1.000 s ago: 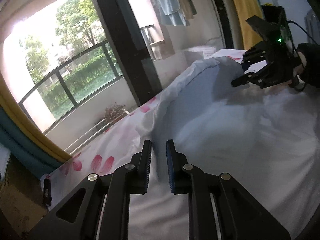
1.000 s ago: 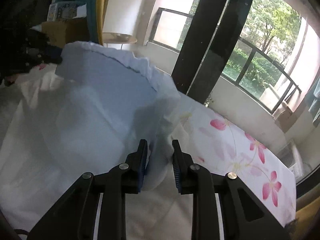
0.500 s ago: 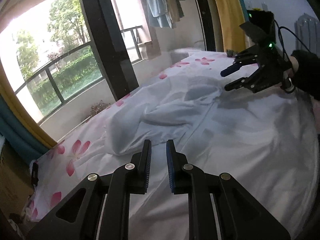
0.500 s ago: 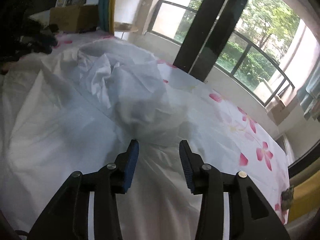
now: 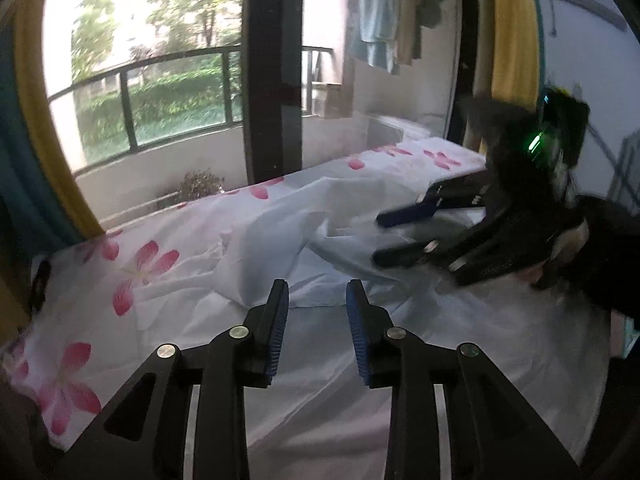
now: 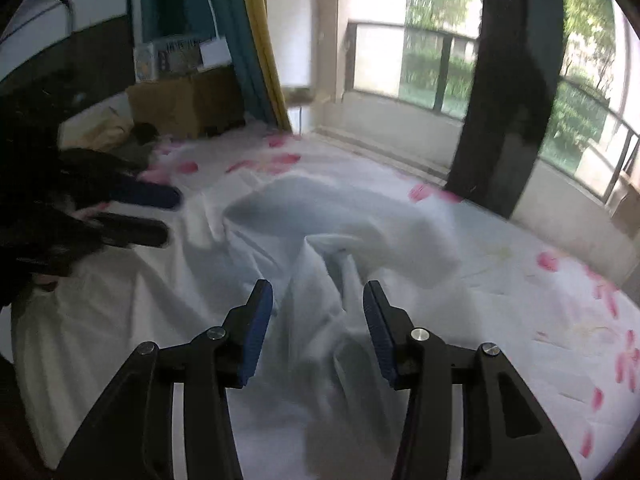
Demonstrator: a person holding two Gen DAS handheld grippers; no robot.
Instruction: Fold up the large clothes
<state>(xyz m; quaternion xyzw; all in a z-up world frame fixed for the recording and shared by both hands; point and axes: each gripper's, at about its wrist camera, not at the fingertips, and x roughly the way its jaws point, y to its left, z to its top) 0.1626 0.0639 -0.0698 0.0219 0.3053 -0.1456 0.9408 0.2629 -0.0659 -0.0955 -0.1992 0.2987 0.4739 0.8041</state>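
A large white garment [image 5: 280, 248] lies crumpled and partly spread on the bed; it also shows in the right wrist view [image 6: 320, 232]. My left gripper [image 5: 317, 312] is open and empty, just above the cloth near its bunched fold. My right gripper [image 6: 318, 312] is open and empty, with a raised ridge of the cloth lying between and beyond its fingers. The right gripper also shows in the left wrist view [image 5: 384, 240], hovering over the garment's far side. The left gripper shows at the left of the right wrist view [image 6: 168, 216].
The bed is covered by a white sheet with pink flowers [image 5: 136, 268]. A dark window frame post [image 5: 272, 72] and balcony railing stand behind the bed. Yellow and teal curtains [image 6: 260, 40] and a cardboard box [image 6: 188, 100] stand at the bed's end.
Both grippers let go of the garment, which dropped from held up to a crumpled heap on the bed. The left jaws opened last. The right gripper moved closer to the left.
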